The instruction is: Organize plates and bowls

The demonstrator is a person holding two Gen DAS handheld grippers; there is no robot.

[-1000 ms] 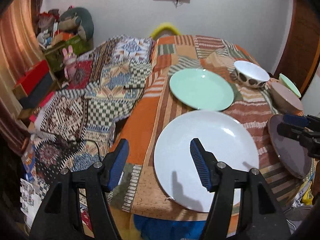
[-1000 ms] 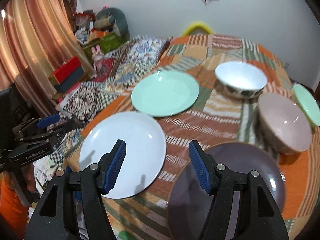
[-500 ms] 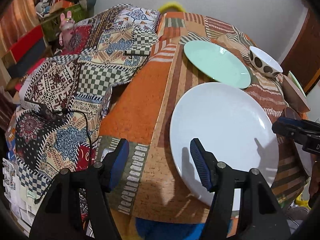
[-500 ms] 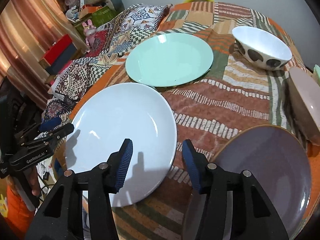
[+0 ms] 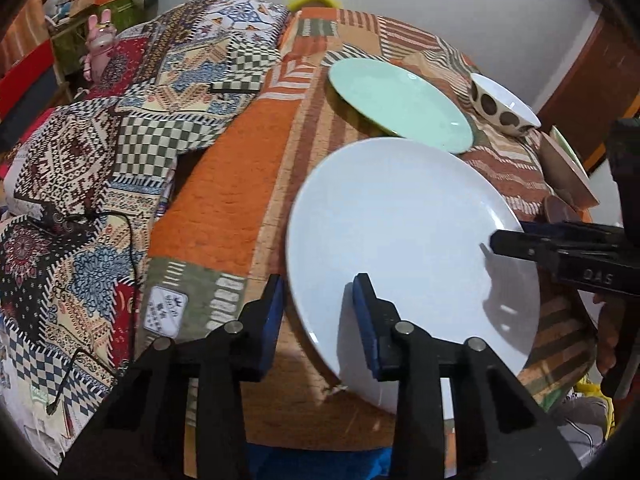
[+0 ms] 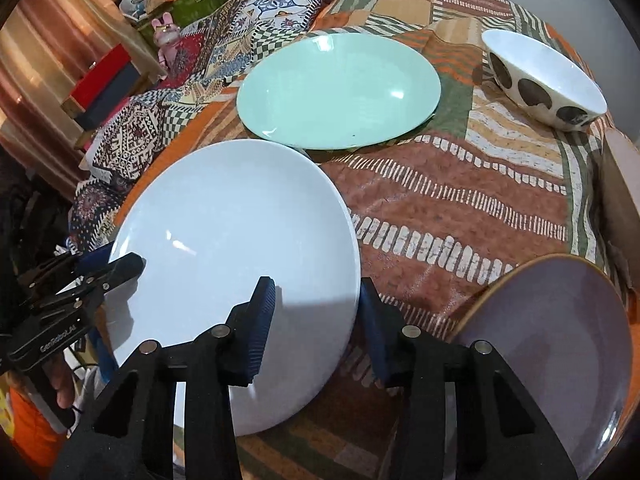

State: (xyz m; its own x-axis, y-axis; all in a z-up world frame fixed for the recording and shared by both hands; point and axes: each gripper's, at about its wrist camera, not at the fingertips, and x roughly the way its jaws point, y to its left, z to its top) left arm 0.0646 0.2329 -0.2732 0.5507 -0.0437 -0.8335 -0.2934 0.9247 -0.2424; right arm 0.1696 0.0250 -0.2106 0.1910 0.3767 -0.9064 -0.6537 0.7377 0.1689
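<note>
A large white plate [image 5: 400, 232] [image 6: 240, 220] lies at the near edge of the patchwork-covered table [image 5: 224, 208]. My left gripper [image 5: 319, 316] straddles its left rim, one pad outside the rim and one over the plate. The jaws are closing, with a gap still showing at the rim. My right gripper [image 6: 318, 316] straddles the right rim in the same way, also closing, its pads not pressing. Behind the white plate are a mint-green plate [image 5: 400, 104] [image 6: 340, 88] and a white spotted bowl [image 5: 500, 108] [image 6: 544, 84]. A grey-purple plate [image 6: 552, 340] lies near right.
A brownish-pink bowl [image 6: 624, 184] [image 5: 564, 164] sits at the table's right edge. Left of the table a patterned quilt [image 5: 120, 140] covers low furniture, with a black cable [image 5: 132, 248] on it. Toys and boxes [image 6: 108, 88] stand by the curtain.
Both grippers have sunk toward the white plate and tipped further down. Their jaws have narrowed around its opposite rims. The plate has not moved.
</note>
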